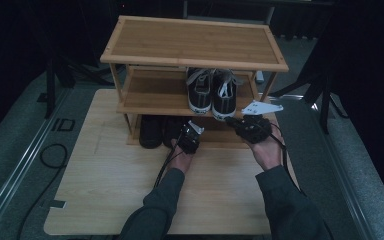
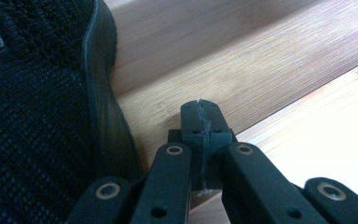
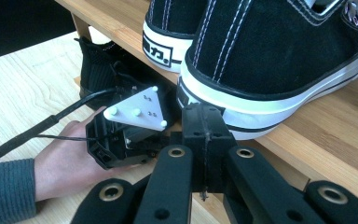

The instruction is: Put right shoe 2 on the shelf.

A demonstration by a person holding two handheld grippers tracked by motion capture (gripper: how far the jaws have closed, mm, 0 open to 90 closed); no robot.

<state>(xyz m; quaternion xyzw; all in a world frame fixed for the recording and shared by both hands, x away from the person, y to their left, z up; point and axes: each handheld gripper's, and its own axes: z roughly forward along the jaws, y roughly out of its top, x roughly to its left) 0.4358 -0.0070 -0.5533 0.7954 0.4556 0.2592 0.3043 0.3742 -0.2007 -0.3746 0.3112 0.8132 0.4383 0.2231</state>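
A bamboo shoe rack point(image 1: 195, 47) stands on the wooden table. Two black canvas sneakers with white soles point(image 1: 211, 91) rest heel-out on its middle shelf. A pair of black knit shoes point(image 1: 152, 131) sits on the bottom shelf. My left gripper point(image 1: 189, 138) is at the bottom shelf beside the right knit shoe point(image 2: 37, 116); its jaws are shut and empty over the bamboo board point(image 2: 242, 70). My right gripper point(image 1: 247, 127) is just before the right sneaker's heel point(image 3: 270, 60); its jaws are shut with nothing between them, close under the white sole. The left gripper point(image 3: 130, 130) lies in a hand to its left.
The rack's top shelf point(image 1: 190, 42) is bare. The left half of the middle shelf point(image 1: 150, 90) holds nothing. Black stand legs point(image 1: 320, 95) rise at both sides of the rack. A black cable point(image 1: 50, 155) lies on the grey floor at the left.
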